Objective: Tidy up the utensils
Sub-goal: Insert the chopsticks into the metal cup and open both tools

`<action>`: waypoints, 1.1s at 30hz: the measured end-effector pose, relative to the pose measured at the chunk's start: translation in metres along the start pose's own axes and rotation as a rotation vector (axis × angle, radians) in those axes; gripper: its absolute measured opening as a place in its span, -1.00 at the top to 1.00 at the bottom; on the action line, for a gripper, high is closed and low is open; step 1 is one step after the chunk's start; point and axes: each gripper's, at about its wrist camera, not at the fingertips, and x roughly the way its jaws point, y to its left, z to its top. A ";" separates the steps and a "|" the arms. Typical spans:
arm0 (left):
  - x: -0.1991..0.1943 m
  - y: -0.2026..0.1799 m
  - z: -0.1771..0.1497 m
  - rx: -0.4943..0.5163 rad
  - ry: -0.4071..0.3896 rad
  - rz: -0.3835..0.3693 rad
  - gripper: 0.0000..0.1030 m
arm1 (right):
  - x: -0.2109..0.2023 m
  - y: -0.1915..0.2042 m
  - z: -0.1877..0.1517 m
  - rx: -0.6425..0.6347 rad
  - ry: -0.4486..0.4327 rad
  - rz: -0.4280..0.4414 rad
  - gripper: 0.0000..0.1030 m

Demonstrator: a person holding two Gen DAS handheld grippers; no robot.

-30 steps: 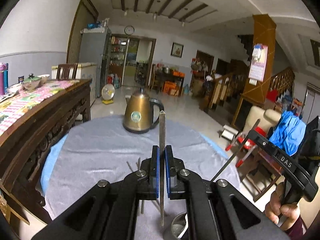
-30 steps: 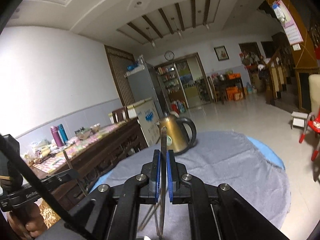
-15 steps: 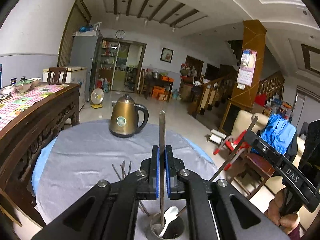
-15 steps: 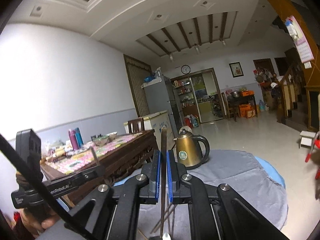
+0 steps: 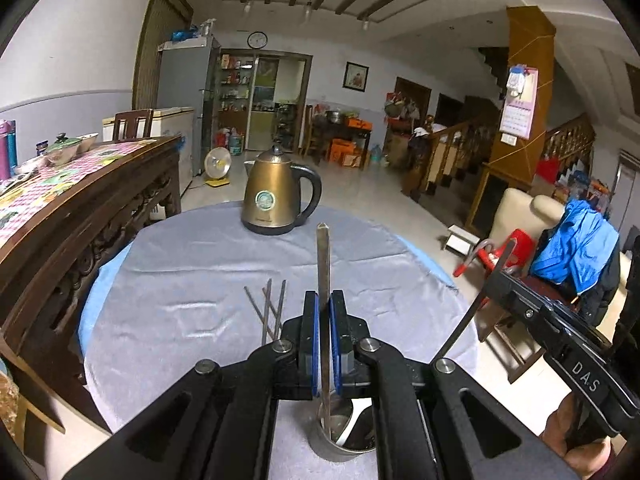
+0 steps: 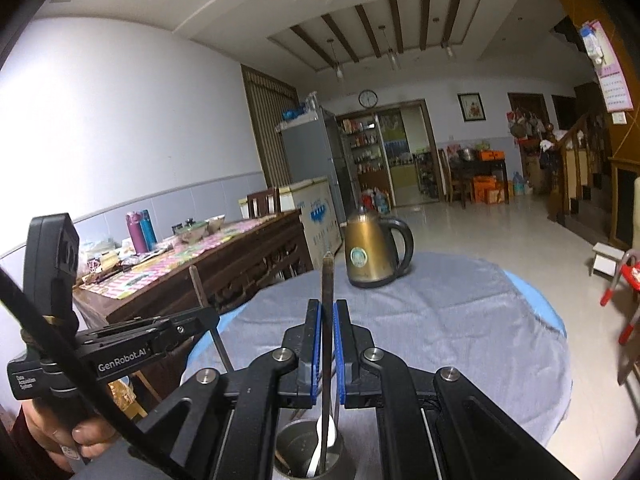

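My left gripper (image 5: 324,300) is shut on a metal chopstick (image 5: 322,256), held upright with its lower end inside a steel cup (image 5: 344,446) that holds a white spoon (image 5: 354,420). My right gripper (image 6: 327,308) is shut on another metal chopstick (image 6: 327,280), also upright, its lower end in the same cup (image 6: 312,456) beside the spoon (image 6: 322,436). Several more chopsticks (image 5: 270,308) lie on the grey tablecloth (image 5: 192,280) beyond the cup. Each gripper shows at the side of the other's view.
A bronze electric kettle (image 5: 276,196) stands at the far side of the round table. A carved wooden sideboard (image 5: 80,216) with bowls and bottles runs along the left. A chair with a blue jacket (image 5: 572,252) stands to the right.
Both grippers have tipped downward over the cup, which has come fully into view. Both chopsticks have come down with their lower ends in the cup.
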 end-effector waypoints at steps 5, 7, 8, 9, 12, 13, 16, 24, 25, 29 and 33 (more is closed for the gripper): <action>-0.001 -0.002 -0.005 -0.002 0.015 0.030 0.89 | 0.000 -0.002 -0.010 0.014 0.030 -0.001 0.87; -0.001 -0.003 -0.006 -0.002 0.022 0.043 0.88 | -0.001 0.000 -0.012 0.012 0.037 -0.001 0.87; -0.001 -0.003 -0.007 -0.001 0.024 0.048 0.88 | -0.001 0.001 -0.014 0.009 0.041 -0.002 0.87; -0.002 -0.003 -0.008 -0.001 0.027 0.053 0.88 | -0.002 0.002 -0.016 0.007 0.044 -0.002 0.87; -0.005 -0.003 -0.009 0.006 0.029 0.070 0.87 | -0.002 0.007 -0.016 0.005 0.048 0.000 0.87; -0.005 -0.003 -0.009 0.007 0.029 0.073 0.87 | -0.003 0.008 -0.017 0.003 0.047 0.000 0.87; -0.007 -0.002 -0.009 0.011 0.031 0.081 0.86 | -0.005 0.011 -0.017 0.000 0.045 0.001 0.87; -0.003 0.003 -0.011 0.003 0.045 0.086 0.85 | -0.003 0.014 -0.017 -0.001 0.058 0.001 0.87; -0.003 0.003 -0.012 0.003 0.047 0.089 0.85 | -0.003 0.015 -0.018 -0.003 0.060 0.001 0.87; 0.000 0.003 -0.014 0.007 0.064 0.102 0.84 | 0.000 0.015 -0.017 -0.003 0.072 0.005 0.87; 0.000 -0.002 -0.015 0.041 0.066 0.165 0.77 | 0.004 0.016 -0.018 -0.002 0.095 0.006 0.87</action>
